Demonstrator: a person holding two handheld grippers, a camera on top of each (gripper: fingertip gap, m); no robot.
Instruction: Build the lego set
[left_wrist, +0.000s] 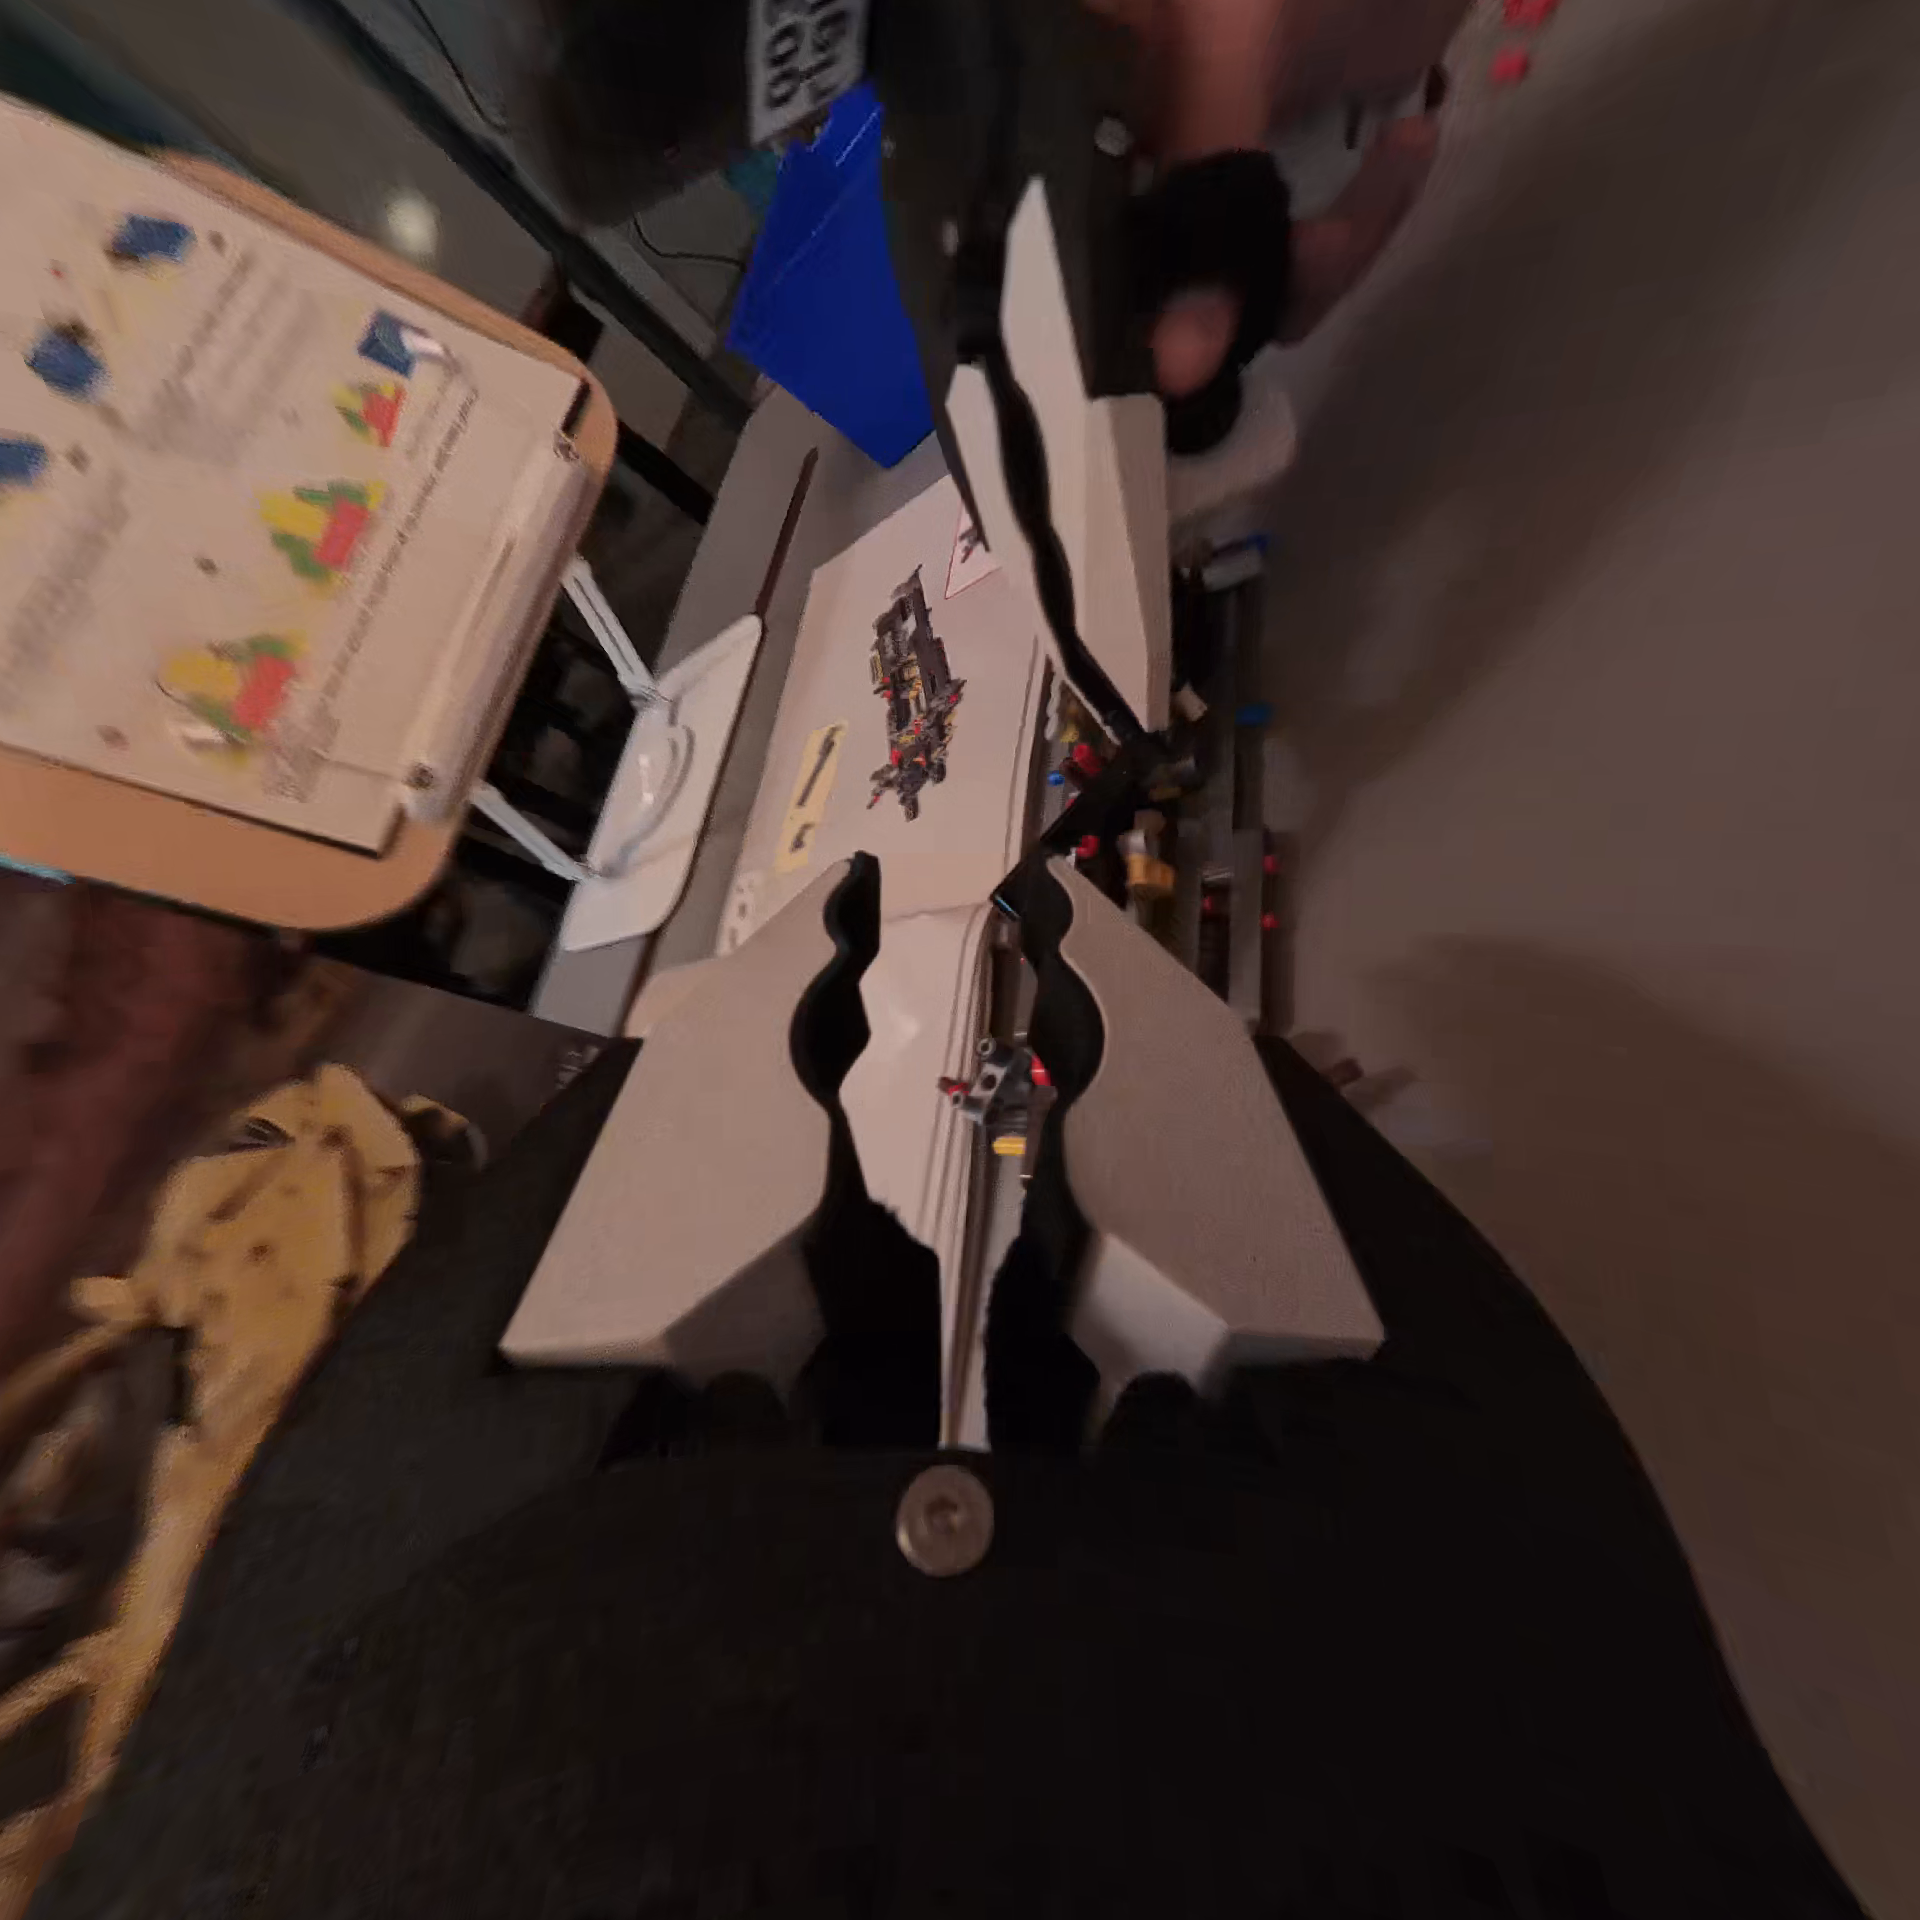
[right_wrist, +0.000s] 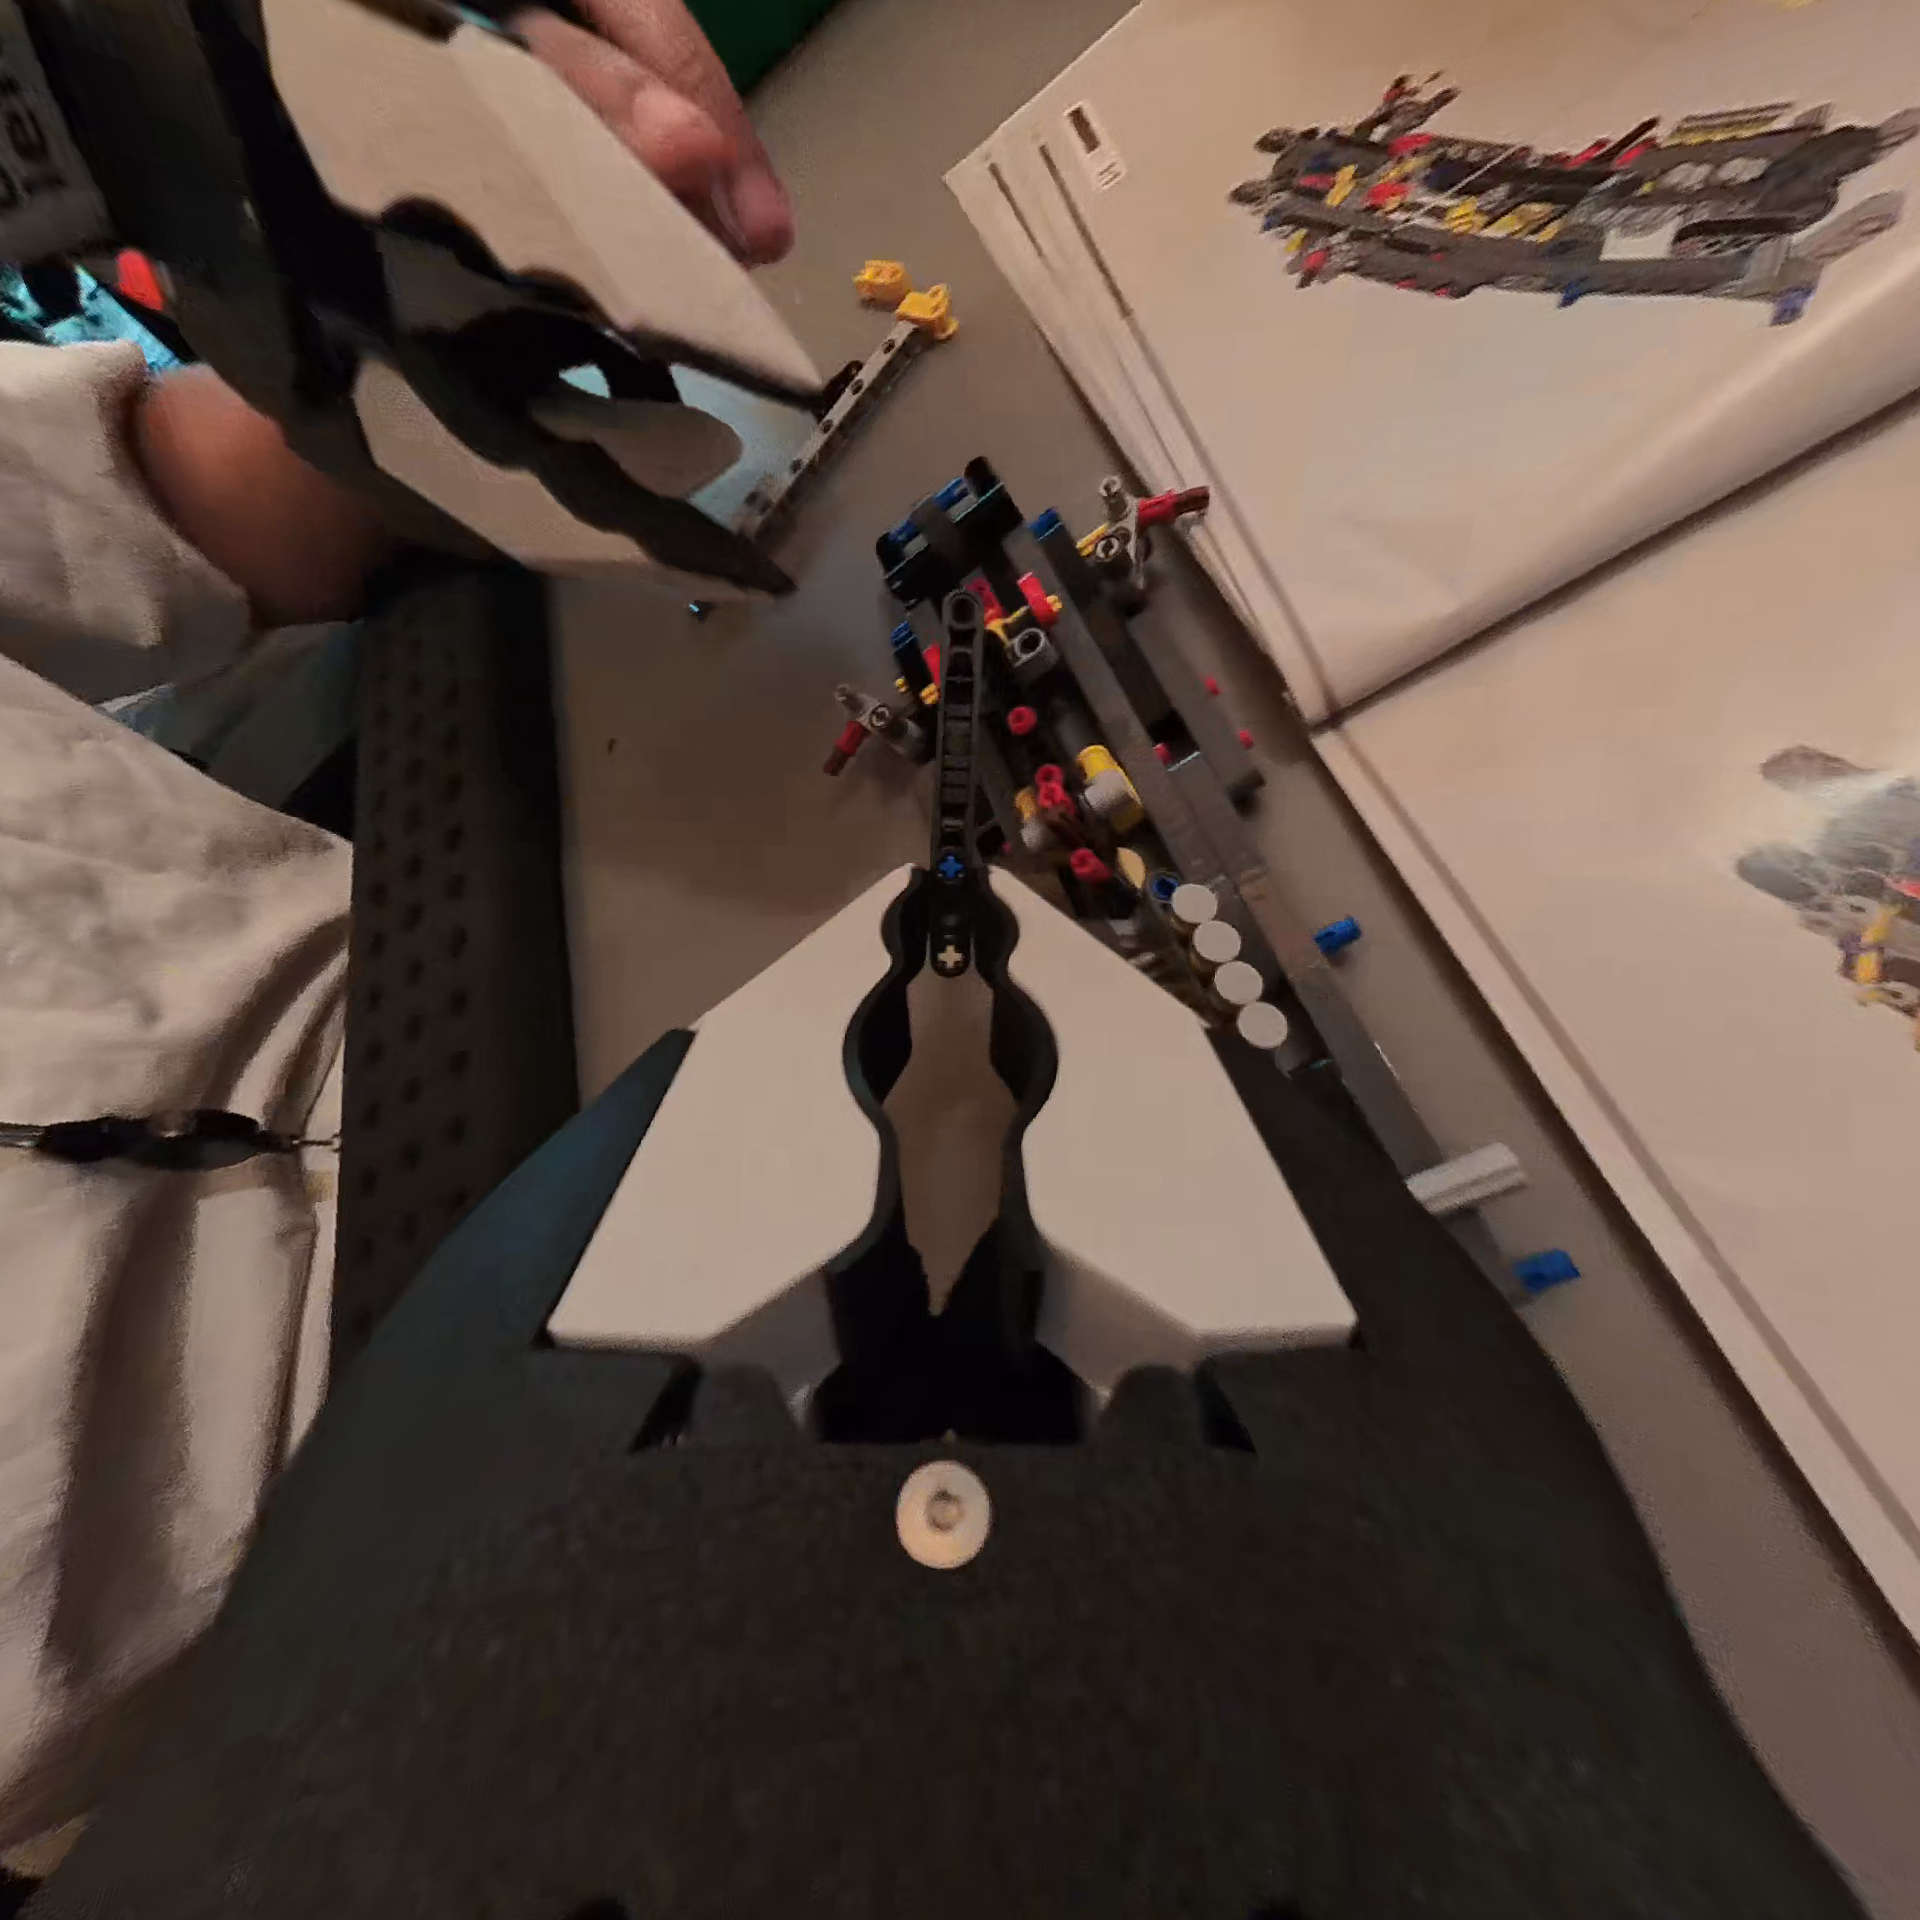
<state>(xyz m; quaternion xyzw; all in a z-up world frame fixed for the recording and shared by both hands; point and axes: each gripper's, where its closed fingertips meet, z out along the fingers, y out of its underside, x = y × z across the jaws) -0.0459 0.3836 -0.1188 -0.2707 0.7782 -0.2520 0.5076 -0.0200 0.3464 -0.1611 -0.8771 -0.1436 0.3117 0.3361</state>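
Nearest the right wrist camera, the right gripper (right_wrist: 951, 894) is clenched on the end of a long black Technic beam (right_wrist: 958, 727), whose free end reaches out over the partly built Lego chassis (right_wrist: 1091, 748). That chassis, the task's own thing, lies on the grey table (right_wrist: 707, 790), just beside the edge of the open instruction booklet (right_wrist: 1455, 436), with its row of white round tiles (right_wrist: 1226, 971) on the near end. Farther off to the left, the left gripper (right_wrist: 790, 483) has its jaws parted around a grey beam with yellow connectors (right_wrist: 883, 353) that rests on the table; I cannot tell whether either tip touches it. A hand (right_wrist: 665, 125) holds that gripper from behind.

In the left wrist view the left gripper (left_wrist: 930, 878) stands released, with the booklet's edge showing through the gap and the chassis beyond it. Beyond that, a propped board with coloured brick pictures (left_wrist: 260, 499) and a blue box (left_wrist: 831, 291) stand well apart.

The step in hand looks like seating the black beam onto the chassis. To do it well, line its end hole over the matching pin before pressing, keep the beam level so it does not twist in the pinch, and let the left gripper brace the chassis so it cannot slide toward the booklet. Pressing at an angle risks popping neighbouring red and yellow pins (right_wrist: 1049, 790) loose.
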